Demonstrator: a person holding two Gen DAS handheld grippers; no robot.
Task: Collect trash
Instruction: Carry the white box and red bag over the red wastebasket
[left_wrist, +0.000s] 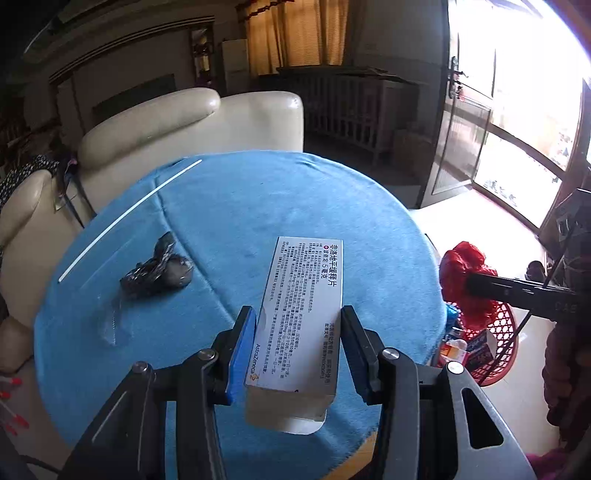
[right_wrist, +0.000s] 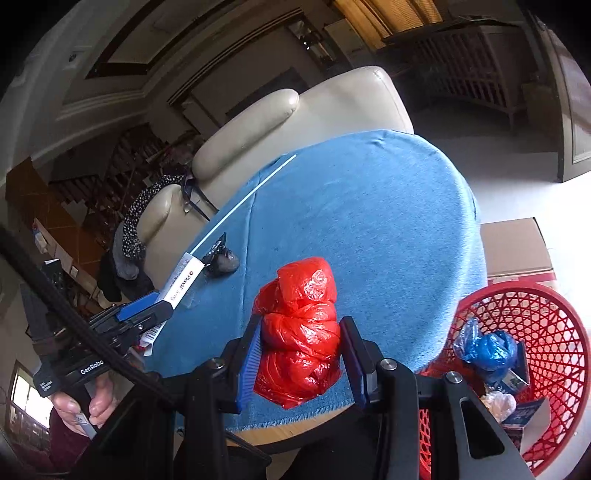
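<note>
My left gripper (left_wrist: 299, 339) is shut on a white medicine box (left_wrist: 303, 306) and holds it over the round table with the blue cloth (left_wrist: 258, 206). The box also shows in the right wrist view (right_wrist: 184, 280). My right gripper (right_wrist: 301, 358) is shut on a crumpled red plastic bag (right_wrist: 299, 332), held above the table's near edge; the bag also shows in the left wrist view (left_wrist: 465, 277). A black crumpled wrapper (left_wrist: 159, 269) and a thin white stick (left_wrist: 125, 221) lie on the cloth, with a clear plastic scrap (left_wrist: 110, 325) beside them.
A red mesh basket (right_wrist: 546, 321) stands on the floor right of the table and holds a blue bag (right_wrist: 487, 350) and cartons. A cream sofa (left_wrist: 184, 125) is behind the table. A cardboard box (right_wrist: 517, 247) sits beyond the basket.
</note>
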